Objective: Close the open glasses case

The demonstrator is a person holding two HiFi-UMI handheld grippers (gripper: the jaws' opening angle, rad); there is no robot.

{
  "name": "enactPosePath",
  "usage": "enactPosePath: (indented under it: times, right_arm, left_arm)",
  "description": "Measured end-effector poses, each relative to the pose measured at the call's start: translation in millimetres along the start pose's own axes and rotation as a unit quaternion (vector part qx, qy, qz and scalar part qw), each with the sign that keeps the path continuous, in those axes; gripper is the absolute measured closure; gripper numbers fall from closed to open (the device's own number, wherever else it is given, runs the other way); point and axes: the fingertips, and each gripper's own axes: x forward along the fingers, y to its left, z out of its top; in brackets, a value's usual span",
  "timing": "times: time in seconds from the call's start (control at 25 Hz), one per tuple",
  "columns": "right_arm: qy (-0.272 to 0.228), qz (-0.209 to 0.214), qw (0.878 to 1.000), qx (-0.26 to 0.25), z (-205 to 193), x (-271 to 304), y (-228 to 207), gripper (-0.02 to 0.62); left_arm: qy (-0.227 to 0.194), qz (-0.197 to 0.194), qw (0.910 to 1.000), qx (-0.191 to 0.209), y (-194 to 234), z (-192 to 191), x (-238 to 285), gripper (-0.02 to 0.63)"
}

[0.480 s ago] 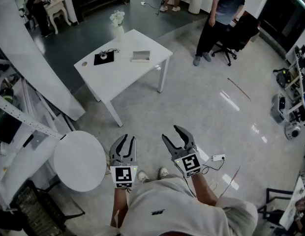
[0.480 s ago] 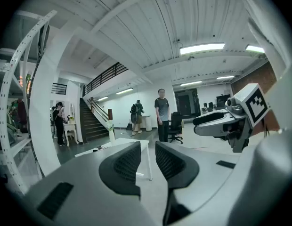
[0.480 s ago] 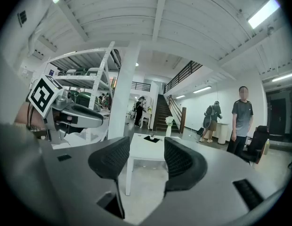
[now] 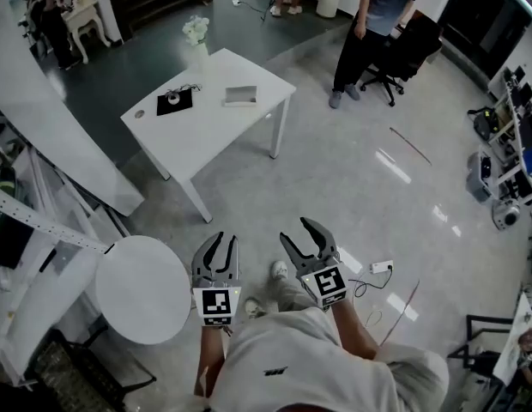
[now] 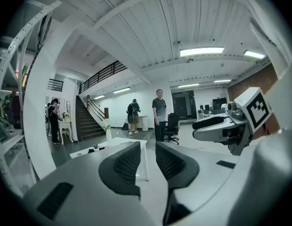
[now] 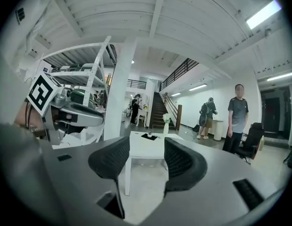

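Head view: glasses case (image 4: 241,97) sits on the white tabletop (image 4: 214,123), near the tabletop's far-right edge, lid looks raised; too small to read the hinge side. Black mat (image 4: 174,101) with a small item on it lies toward the tabletop's left part, vase (image 4: 197,39) at its far corner

Both grippers are well short of the tabletop, held in front of the person's body. Left gripper (image 4: 221,245): fingers (image 5: 125,166) only a narrow gap apart, nothing between them. Right gripper (image 4: 302,239): fingers (image 6: 110,161) wider apart, also empty

Step in hand, as I judge it: approach, no contact yet. To do it well:
- walk up to the tabletop's near-right side so the case is within reach of both grippers
- check the hinge side before touching
- steady the base with one gripper, since a light case will likely slide on the smooth tabletop
- push the lid down from its free edge with the other, fingers nearly together, until it seats
- keep clear of the tabletop edge so the case isn't nudged off
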Motion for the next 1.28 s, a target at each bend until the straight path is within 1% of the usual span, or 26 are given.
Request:
enactPosePath:
  times: [0.16,0.32,0.6,0.8,0.96,1.12,1.28]
  right_arm:
    - [0.002,-0.003,1.000,0.002,-3.2,25.5,-13.3,0.365]
    - [0.003,0.001,1.000,0.007,-2.4,57.8,-36.3,0.371]
    - [0.001,0.009,1.000,0.006,4.8,109.2,-96.3,0.376]
    - [0.000,0.019,1.000,0.007,8.2,140.8,-138.8,0.379]
    - [0.001,0.028,1.000,0.013,3.6,161.6,-167.0,0.379]
    - [0.002,0.041,0.999,0.018,-1.8,181.5,-188.6,0.380]
    - [-0.001,0.050,0.999,0.022,1.6,199.0,-206.0,0.382]
  left_arm:
    - [0.005,-0.006,1.0000,0.003,11.3,-4.7,27.8,0.492]
    - [0.006,-0.007,1.0000,0.003,22.1,-3.1,66.5,0.492]
    - [0.013,-0.009,0.9999,0.004,30.1,8.2,141.8,0.492]
    - [0.017,0.002,0.9999,0.002,34.7,17.3,189.3,0.492]
    - [0.024,0.012,0.9996,0.001,36.5,19.6,221.9,0.492]
    - [0.031,0.025,0.9992,0.000,40.0,21.0,247.9,0.492]
    - [0.034,0.036,0.9987,0.001,43.7,24.8,268.7,0.492]
